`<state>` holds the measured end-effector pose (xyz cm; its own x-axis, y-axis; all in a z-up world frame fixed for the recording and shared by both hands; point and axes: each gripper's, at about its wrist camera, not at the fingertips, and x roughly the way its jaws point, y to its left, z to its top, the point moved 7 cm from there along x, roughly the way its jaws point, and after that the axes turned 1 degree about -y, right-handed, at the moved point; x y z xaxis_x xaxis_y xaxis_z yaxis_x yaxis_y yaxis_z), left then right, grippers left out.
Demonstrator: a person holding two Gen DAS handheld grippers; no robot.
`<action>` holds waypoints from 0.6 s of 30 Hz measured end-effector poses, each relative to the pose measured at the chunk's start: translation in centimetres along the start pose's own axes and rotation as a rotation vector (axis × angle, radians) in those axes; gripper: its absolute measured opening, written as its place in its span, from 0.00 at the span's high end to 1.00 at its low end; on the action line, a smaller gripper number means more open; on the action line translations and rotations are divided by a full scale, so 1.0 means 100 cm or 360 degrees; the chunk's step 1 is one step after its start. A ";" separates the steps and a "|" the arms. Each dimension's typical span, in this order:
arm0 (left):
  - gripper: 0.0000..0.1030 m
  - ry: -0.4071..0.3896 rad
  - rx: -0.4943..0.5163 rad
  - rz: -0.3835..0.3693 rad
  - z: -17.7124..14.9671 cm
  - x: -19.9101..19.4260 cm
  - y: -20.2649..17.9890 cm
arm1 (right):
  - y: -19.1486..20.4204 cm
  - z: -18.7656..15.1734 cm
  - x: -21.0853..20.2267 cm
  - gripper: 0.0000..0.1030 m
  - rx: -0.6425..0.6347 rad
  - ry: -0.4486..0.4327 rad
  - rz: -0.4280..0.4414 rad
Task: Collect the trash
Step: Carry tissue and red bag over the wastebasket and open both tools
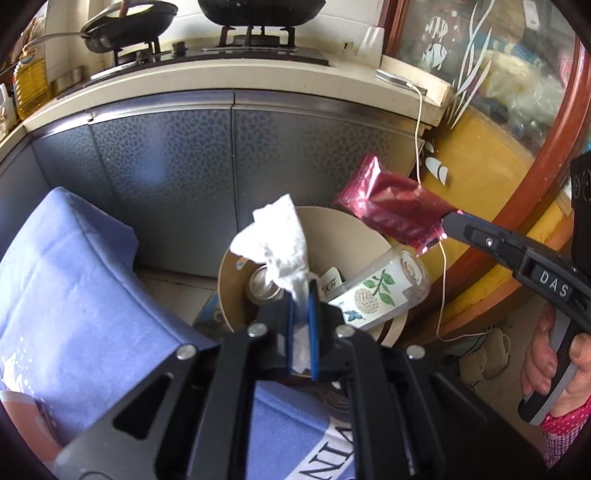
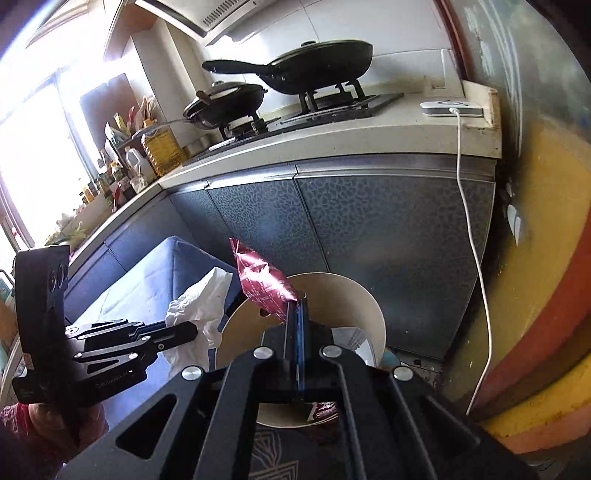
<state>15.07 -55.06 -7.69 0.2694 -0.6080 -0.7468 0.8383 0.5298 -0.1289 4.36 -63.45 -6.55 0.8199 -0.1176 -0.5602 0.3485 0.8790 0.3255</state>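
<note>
My left gripper (image 1: 302,295) is shut on a crumpled white tissue (image 1: 275,242), held right above a round beige trash bin (image 1: 369,225). The bin holds a metal can (image 1: 262,286) and a flower-printed plastic cup (image 1: 380,291). My right gripper (image 1: 448,221) comes in from the right, shut on the corner of a dark red snack wrapper (image 1: 388,206) over the bin's far right rim. In the right wrist view the right gripper (image 2: 300,306) pinches the wrapper (image 2: 262,284) above the bin (image 2: 332,291), and the left gripper (image 2: 194,332) holds the tissue (image 2: 201,302) just left of it.
Grey cabinet doors (image 1: 229,155) stand behind the bin under a counter with a gas stove and pans (image 1: 258,11). A blue cloth-covered surface (image 1: 74,280) lies to the left. A white cable (image 1: 419,140) hangs from the counter. A hand (image 1: 543,354) grips the right tool.
</note>
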 end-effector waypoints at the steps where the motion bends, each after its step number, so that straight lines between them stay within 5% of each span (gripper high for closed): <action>1: 0.94 0.0017 -0.0002 0.0000 -0.002 0.005 0.001 | 0.000 0.002 0.007 1.00 -0.0030 0.0032 -0.0015; 10: 0.89 0.0163 -0.0014 0.0007 -0.012 0.052 0.002 | -0.001 0.008 0.050 1.00 -0.0310 0.0228 -0.0201; 13: 0.75 0.0194 -0.0045 -0.0019 -0.014 0.058 0.004 | 0.002 0.010 0.058 1.00 -0.0348 0.0244 -0.0184; 15: 0.57 0.0185 -0.0069 -0.0029 -0.013 0.057 0.005 | 0.005 0.010 0.061 0.99 -0.0361 0.0255 -0.0173; 18: 0.51 0.0152 -0.0069 -0.0020 -0.010 0.052 0.002 | 0.012 0.011 0.062 0.99 -0.0385 0.0238 -0.0164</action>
<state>16.19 -57.49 -12.26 0.2106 -0.5567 -0.8036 0.8196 0.5485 -0.1652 10.31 -63.63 -8.79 0.7035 -0.1585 -0.6928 0.2933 0.9527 0.0799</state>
